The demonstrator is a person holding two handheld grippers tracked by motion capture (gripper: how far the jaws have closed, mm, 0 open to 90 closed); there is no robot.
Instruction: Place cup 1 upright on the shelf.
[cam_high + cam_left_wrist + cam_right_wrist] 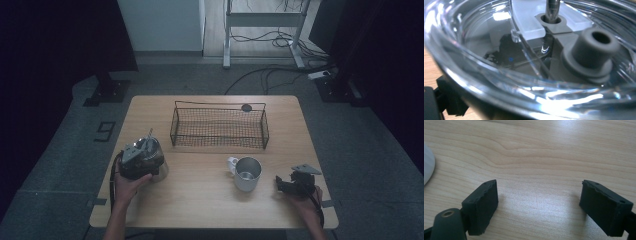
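**Left gripper at the clear-lidded cup, basket waiting empty**

From the high view I have the left gripper (141, 159) on a lidded cup (161, 167) at the table's (200, 200) left front; the wire basket (219, 127) stands empty beyond, and a metal mug (247, 173) sits just beside the right gripper (290, 184).

In the left gripper view the clear lid (499, 62) with its grey spout (594, 50) and straw (552, 10) crowds the lens; I cannot tell how the jaws stand.

In the right gripper view my jaws are spread wide over bare wood, holding nothing.

My guess: the cup is being grasped, then lifted toward the basket, kept upright.
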